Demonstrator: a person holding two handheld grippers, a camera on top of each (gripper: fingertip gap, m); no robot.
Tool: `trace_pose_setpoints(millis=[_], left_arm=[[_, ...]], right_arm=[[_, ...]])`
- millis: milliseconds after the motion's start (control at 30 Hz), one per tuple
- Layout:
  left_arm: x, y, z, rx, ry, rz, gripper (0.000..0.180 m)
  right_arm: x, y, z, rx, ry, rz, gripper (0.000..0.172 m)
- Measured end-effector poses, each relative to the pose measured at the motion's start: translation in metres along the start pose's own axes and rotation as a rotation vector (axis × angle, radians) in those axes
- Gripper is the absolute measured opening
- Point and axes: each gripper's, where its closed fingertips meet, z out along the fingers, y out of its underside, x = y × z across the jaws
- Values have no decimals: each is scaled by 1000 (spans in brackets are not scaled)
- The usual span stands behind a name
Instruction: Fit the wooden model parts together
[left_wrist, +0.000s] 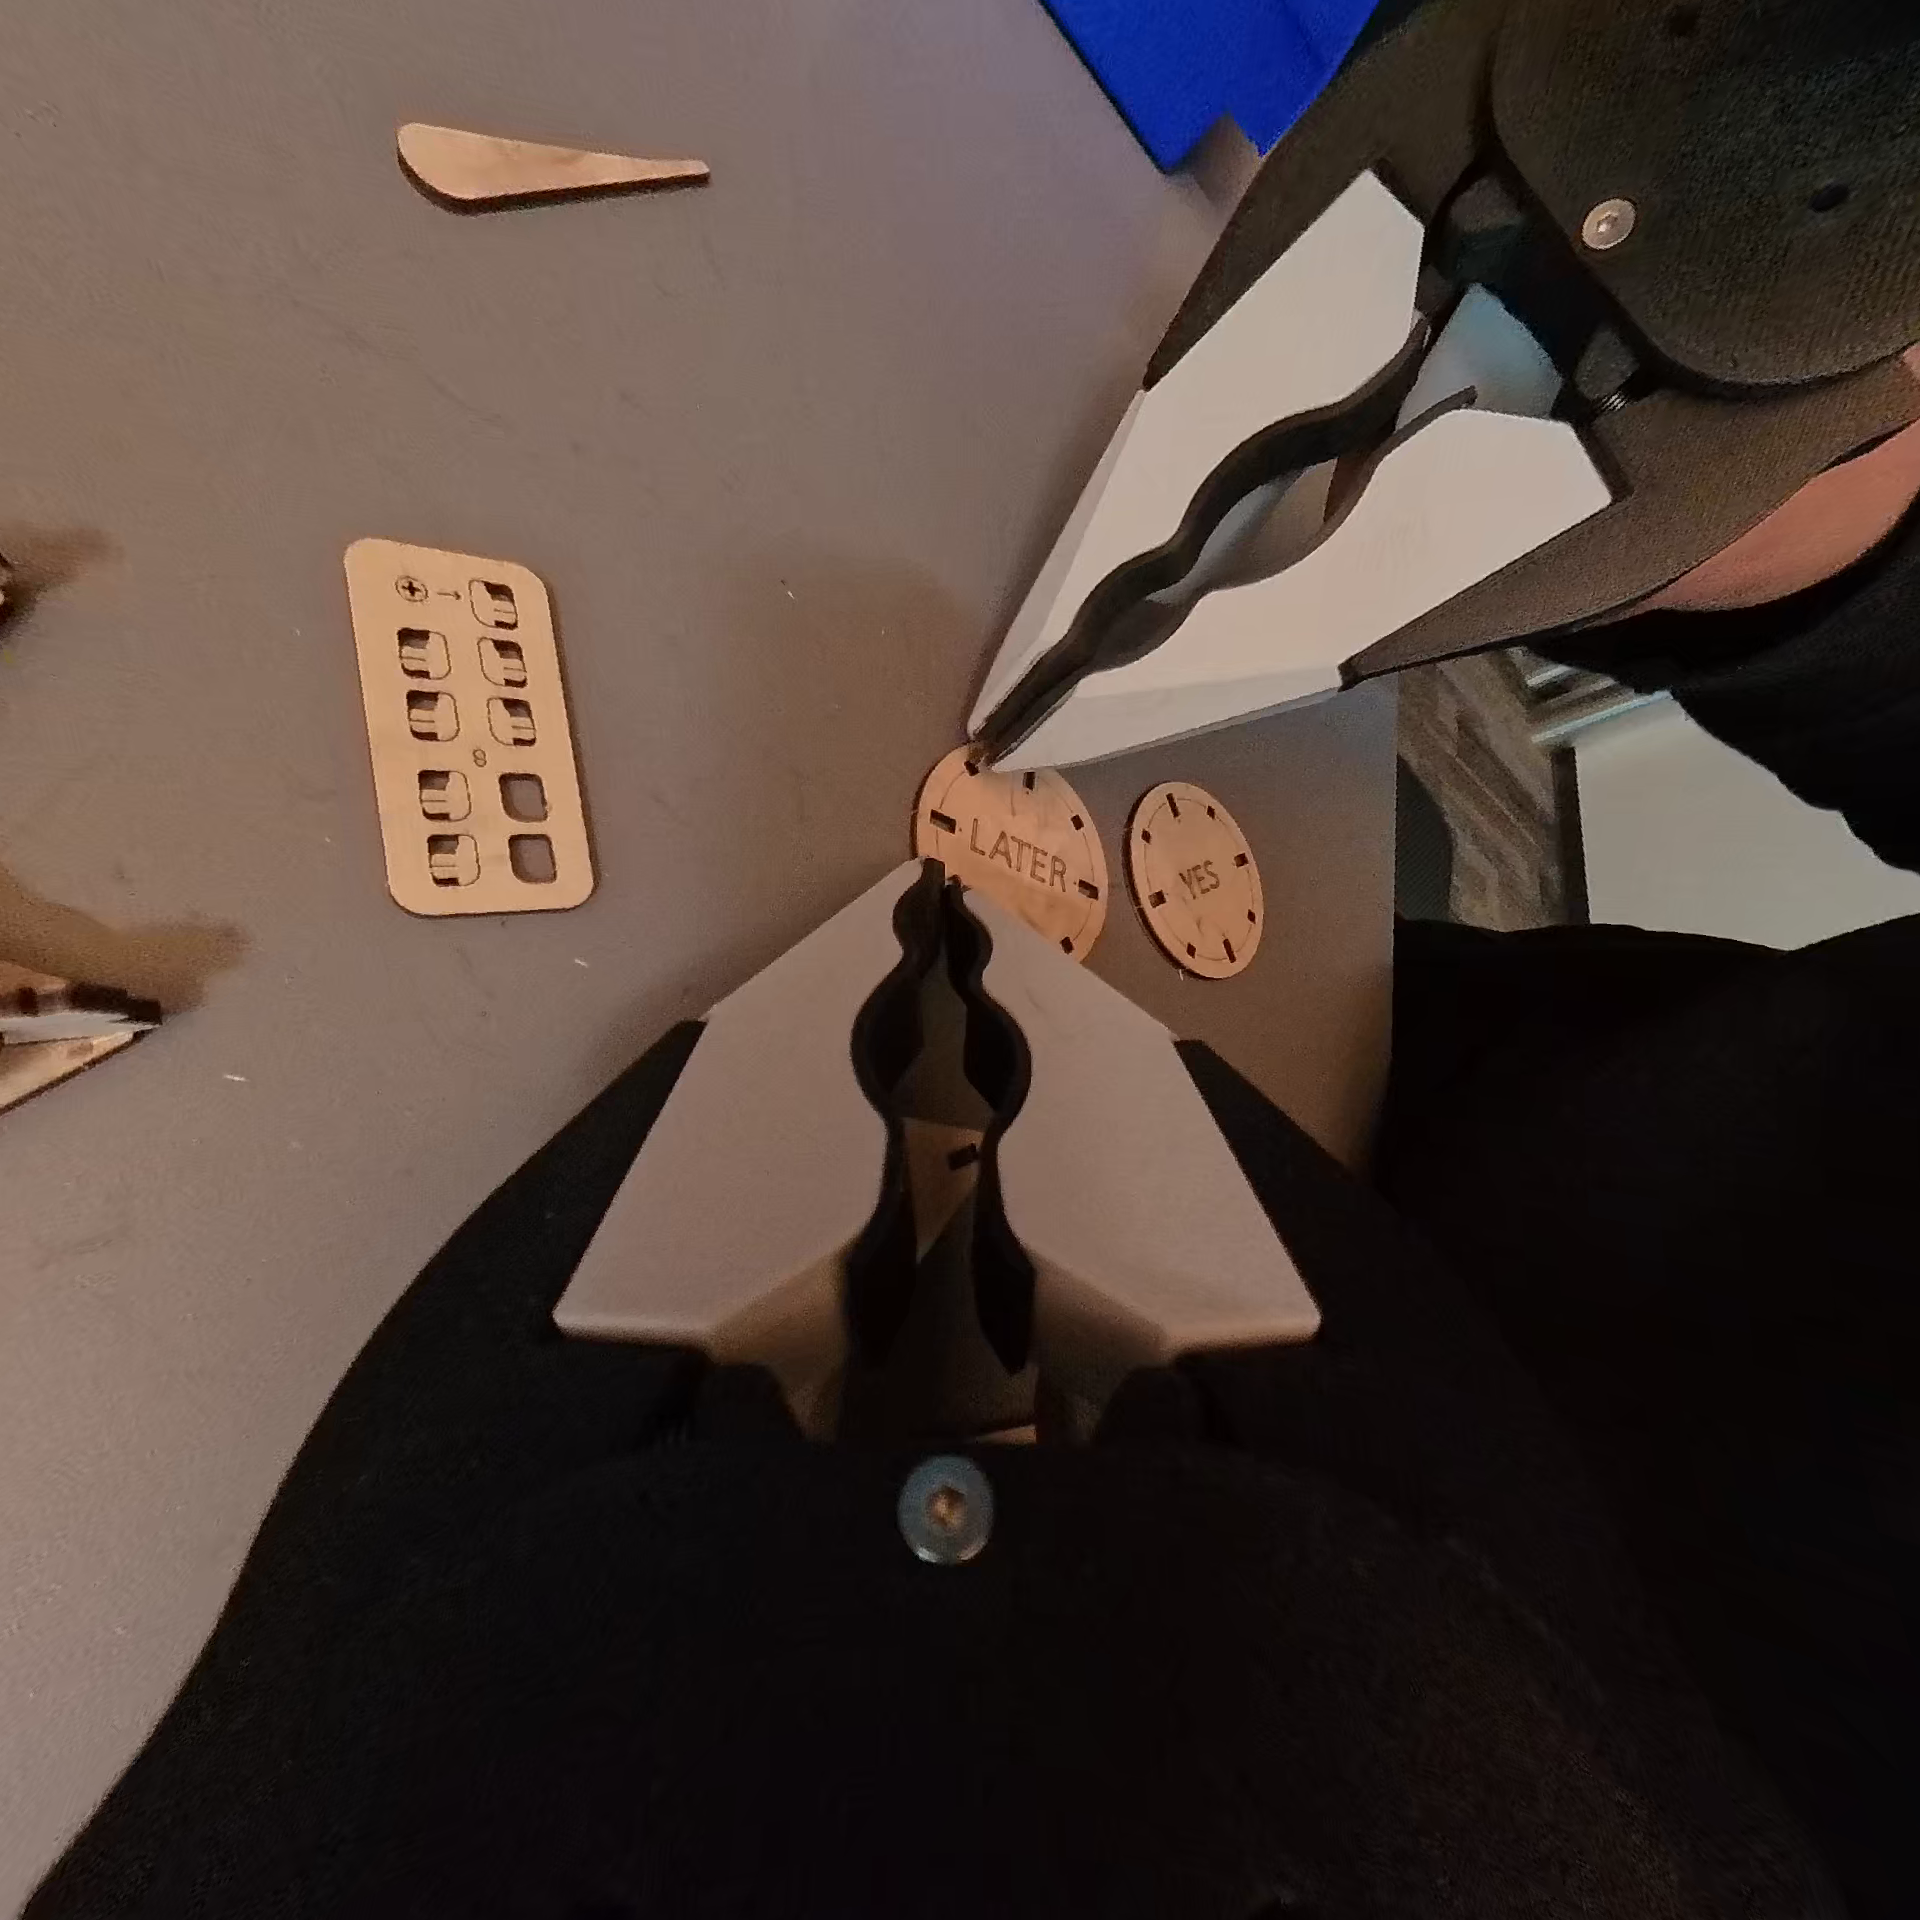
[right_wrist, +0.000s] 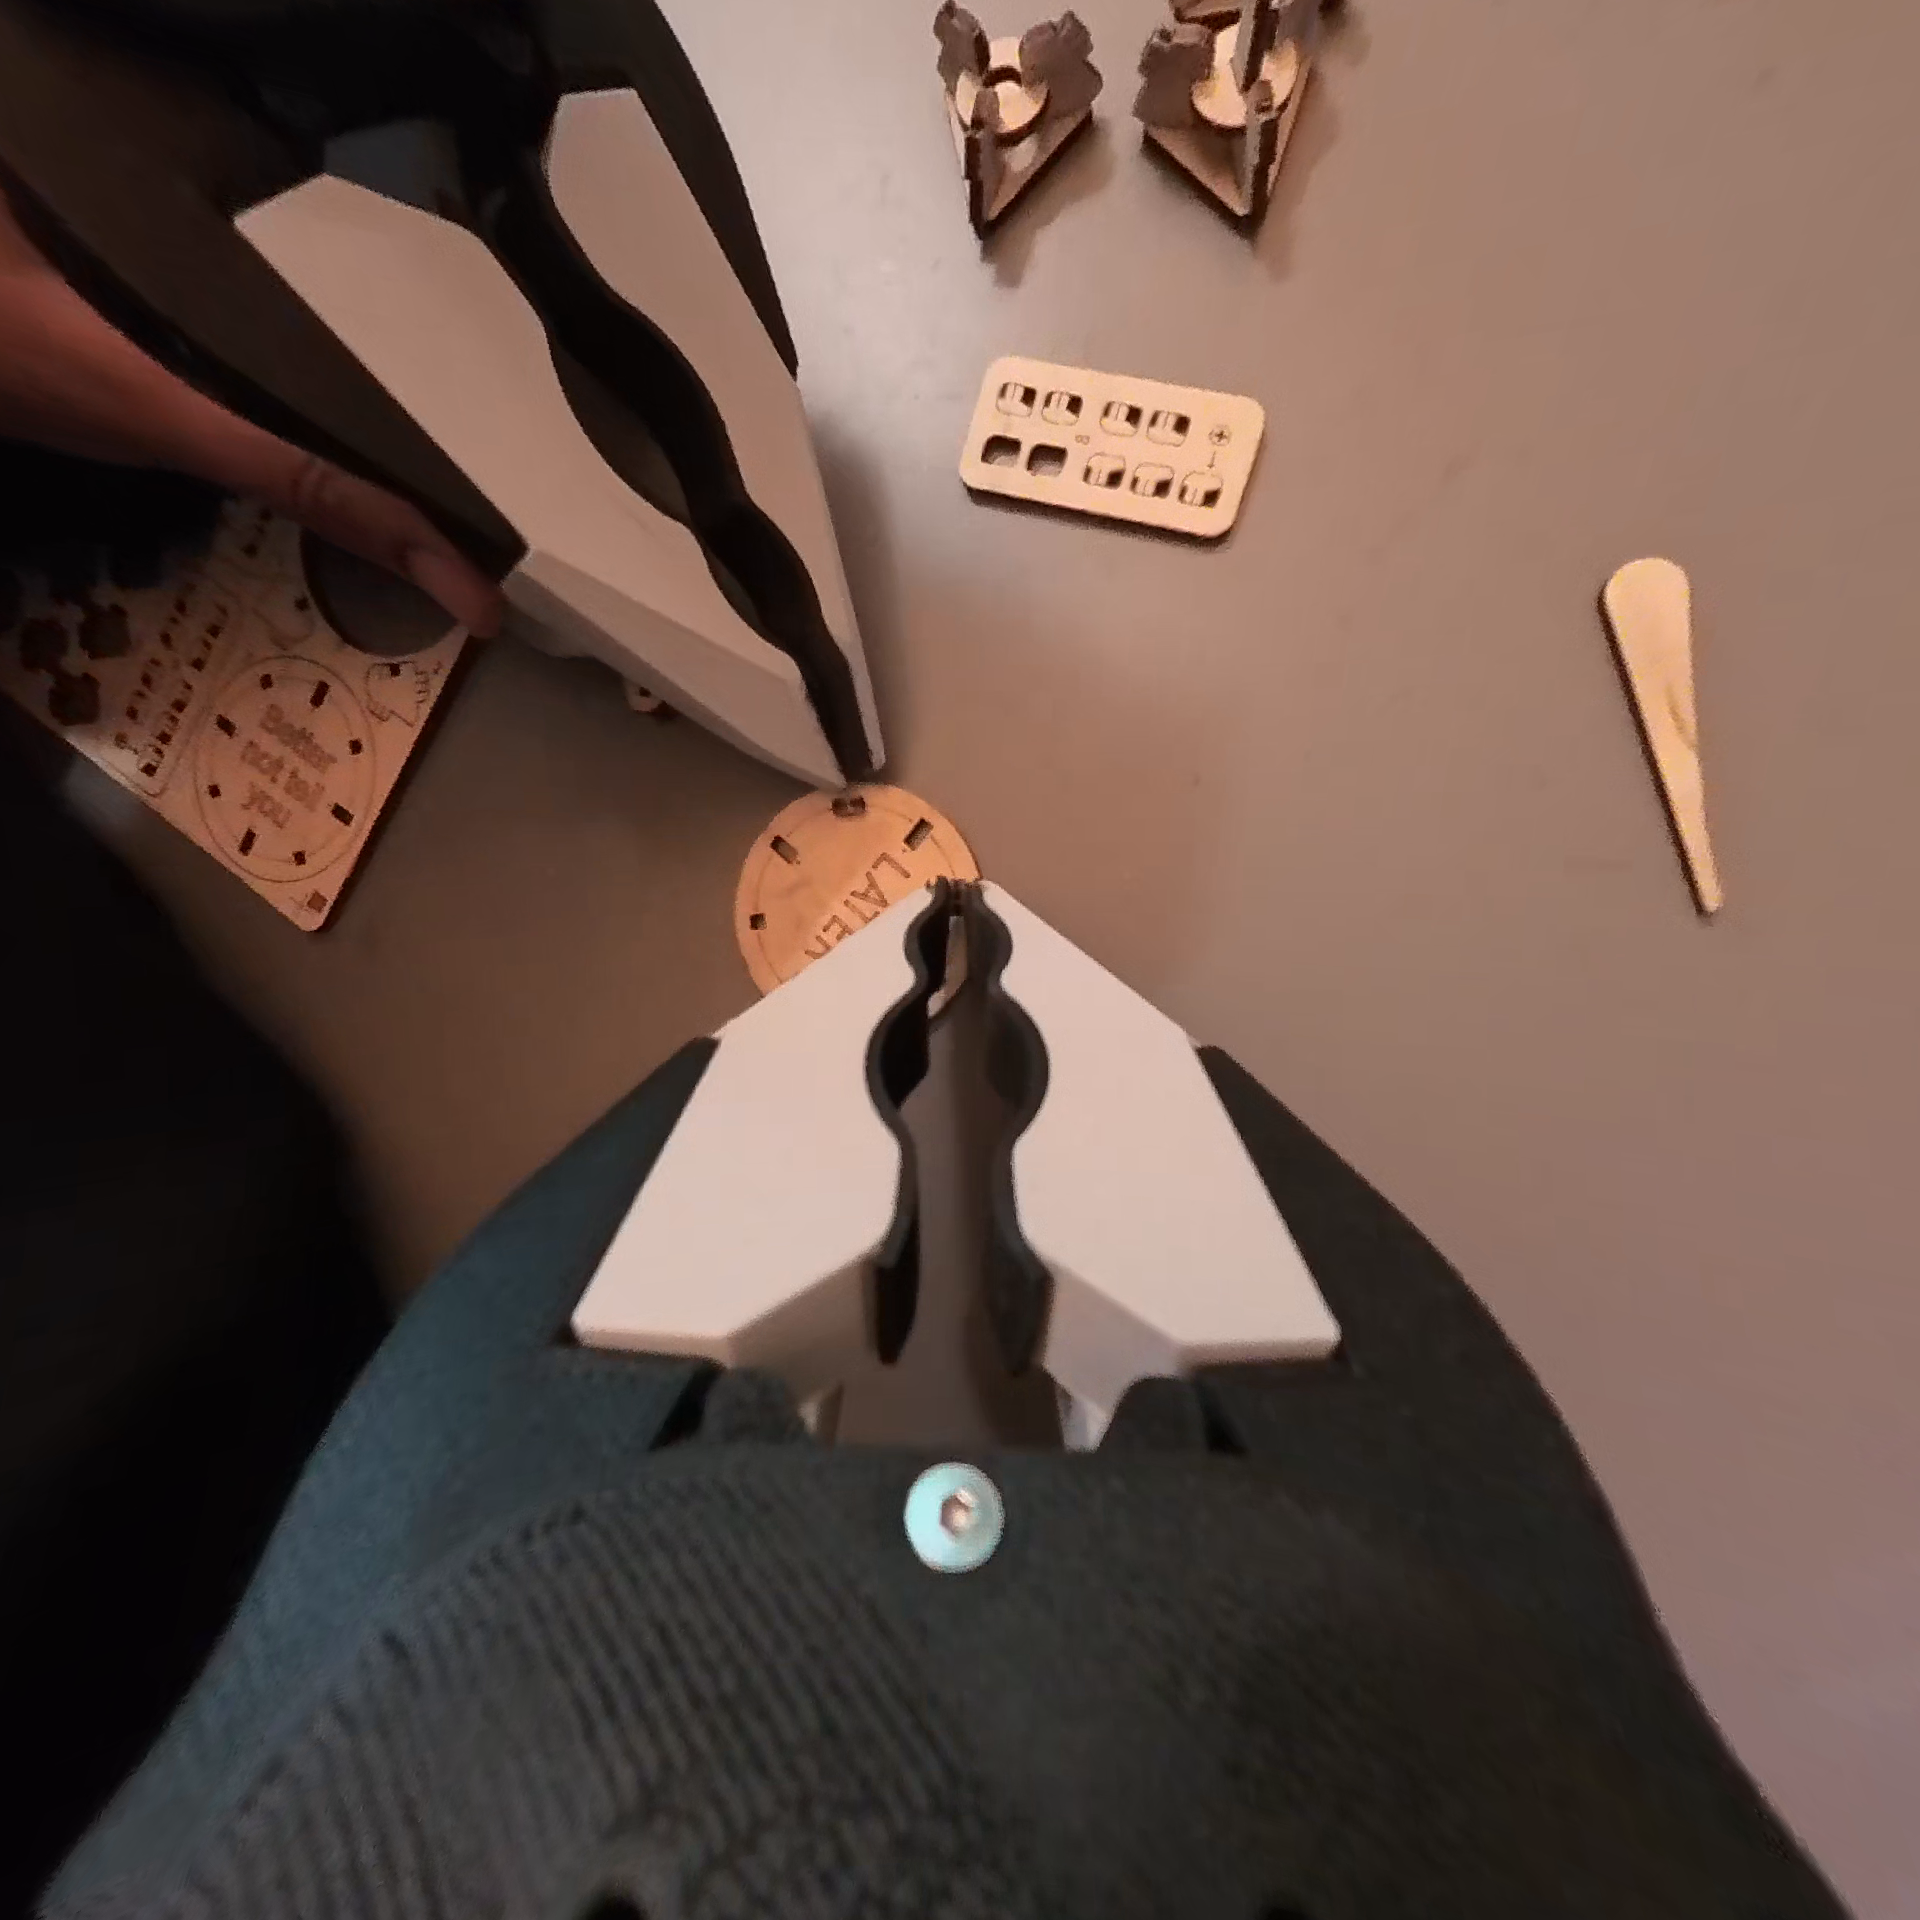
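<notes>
A round wooden disc (left_wrist: 1023, 868) with engraved writing and slots near its rim lies flat on the grey table (left_wrist: 675, 468). My left gripper (left_wrist: 935, 875) is shut, with its tips at the disc's near-left rim. My right gripper (left_wrist: 982, 743) comes in from the upper right, also shut, with its tips on the opposite rim by a slot. In the right wrist view my right gripper (right_wrist: 956, 888) stands shut over the disc (right_wrist: 821, 883), and my left gripper (right_wrist: 852, 777) touches its far rim by a slot. I see nothing held between either pair of pads.
A second engraved disc (left_wrist: 1195, 881) lies beside the first, near the table's edge. A wooden card with cut-outs (left_wrist: 470, 727), a teardrop-shaped wooden piece (left_wrist: 540, 166), a wooden sheet (right_wrist: 239, 748) and two assembled wooden pieces (right_wrist: 1018, 114) lie around. A blue object (left_wrist: 1195, 62) stands at the back. Only a small space, under 4 cm, lies between the two pairs of fingers.
</notes>
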Motion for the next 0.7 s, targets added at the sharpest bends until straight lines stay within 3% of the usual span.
trace_pose_setpoints(millis=[700], left_arm=[[0,0,0,1,13,-15,0]], right_arm=[[0,5,3,-140,42,-106,1]])
